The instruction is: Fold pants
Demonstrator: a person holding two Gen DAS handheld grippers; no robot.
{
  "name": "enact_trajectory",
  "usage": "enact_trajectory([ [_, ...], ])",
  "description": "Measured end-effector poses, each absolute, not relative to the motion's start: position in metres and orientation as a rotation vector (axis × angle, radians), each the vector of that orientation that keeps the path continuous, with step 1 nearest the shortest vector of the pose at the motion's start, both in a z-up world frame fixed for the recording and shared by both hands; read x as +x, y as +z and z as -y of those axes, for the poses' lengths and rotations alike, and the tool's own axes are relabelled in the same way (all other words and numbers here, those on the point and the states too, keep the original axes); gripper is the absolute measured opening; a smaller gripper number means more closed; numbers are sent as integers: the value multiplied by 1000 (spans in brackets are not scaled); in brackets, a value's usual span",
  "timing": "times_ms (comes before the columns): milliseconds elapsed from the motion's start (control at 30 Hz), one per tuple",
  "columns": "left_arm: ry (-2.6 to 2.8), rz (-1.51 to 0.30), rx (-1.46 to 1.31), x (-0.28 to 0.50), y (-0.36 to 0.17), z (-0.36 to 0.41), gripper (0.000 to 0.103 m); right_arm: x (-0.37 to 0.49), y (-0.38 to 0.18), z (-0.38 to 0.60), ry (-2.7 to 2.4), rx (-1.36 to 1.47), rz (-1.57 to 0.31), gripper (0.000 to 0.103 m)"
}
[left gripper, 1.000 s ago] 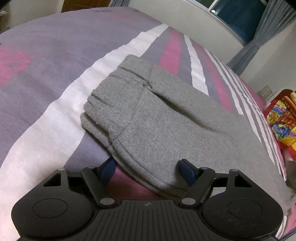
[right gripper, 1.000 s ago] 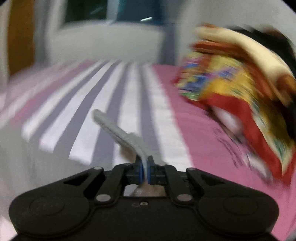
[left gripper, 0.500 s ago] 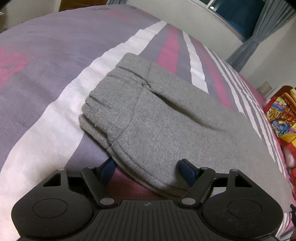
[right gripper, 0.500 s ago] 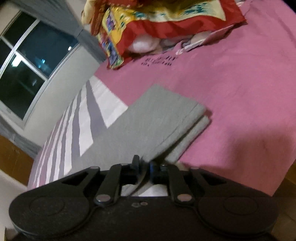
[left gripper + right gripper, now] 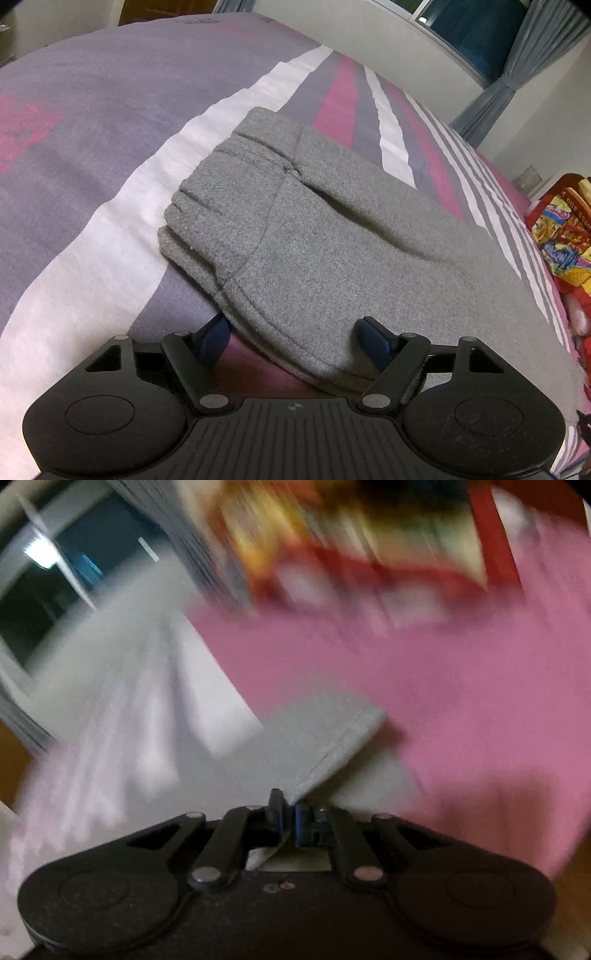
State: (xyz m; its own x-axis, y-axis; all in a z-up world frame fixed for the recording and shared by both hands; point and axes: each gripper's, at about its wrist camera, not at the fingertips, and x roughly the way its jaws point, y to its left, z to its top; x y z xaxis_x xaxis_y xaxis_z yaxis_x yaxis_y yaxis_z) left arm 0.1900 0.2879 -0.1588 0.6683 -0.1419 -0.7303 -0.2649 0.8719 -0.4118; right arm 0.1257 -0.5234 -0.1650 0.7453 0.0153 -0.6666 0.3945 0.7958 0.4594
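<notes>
Two grippers work on one pair of grey pants [image 5: 332, 236], which lies flat on the striped bedsheet [image 5: 92, 229], with the waistband end [image 5: 221, 206] toward the purple part of the sheet and the legs running away toward the colourful bundle [image 5: 565, 240] at the edge of the bed. The left gripper [image 5: 295, 332] sits at the near hem of the pants, with its jaws wide apart; one blue finger [image 5: 216, 334] is on the sheet just beside the cloth and the other [image 5: 373, 338] rests on top of it. Probably it is placed there to pin or to take this edge while the other side works. In the right wrist view, which is much blurred, the right gripper [image 5: 290, 818] has its jaws pressed together on a corner of the grey cloth, at the leg end [image 5: 332, 734] beside the pink sheet [image 5: 461, 709]. This corner rises from the bed to the fingers, so I judge that the leg end is held up in order to carry it over toward the waistband for the next fold.
</notes>
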Motion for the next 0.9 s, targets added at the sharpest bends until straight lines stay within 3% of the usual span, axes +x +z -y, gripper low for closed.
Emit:
enact_trajectory([
  [33, 74, -847, -522, 190, -158, -288, 77, 123, -160, 524, -226, 634, -703, 7],
  [100, 78, -845, -513, 189, -154, -287, 77, 116, -144, 515, -249, 588, -671, 27],
  [300, 119, -700, -579, 161, -137, -298, 76, 107, -111, 461, -139, 362, -582, 28],
  [367, 136, -667, -627, 157, -135, -308, 60, 110, -109, 440, -75, 329, -589, 29],
  [467, 170, -670, -648, 161, -135, -320, 56, 118, -109, 412, -12, 309, -599, 30],
  [500, 179, -691, -637, 166, -136, -321, 48, 124, -109, 402, 8, 302, -602, 30],
  [533, 199, -700, -615, 169, -136, -321, 32, 128, -109, 392, 24, 294, -607, 30],
  [567, 194, -683, -598, 170, -131, -323, 25, 135, -110, 384, 38, 288, -615, 31],
  [633, 170, -601, -599, 166, -120, -324, 24, 142, -110, 371, 61, 292, -620, 31],
  [800, 151, -765, -574, 177, -139, -332, 26, 158, -120, 357, 67, 275, -697, 36],
  [833, 137, -760, -603, 171, -135, -337, 33, 159, -121, 355, 63, 268, -707, 37],
  [867, 164, -756, -608, 163, -129, -341, 54, 157, -120, 354, 70, 263, -704, 37],
  [900, 220, -736, -579, 155, -122, -341, 63, 158, -118, 352, 81, 254, -697, 37],
])
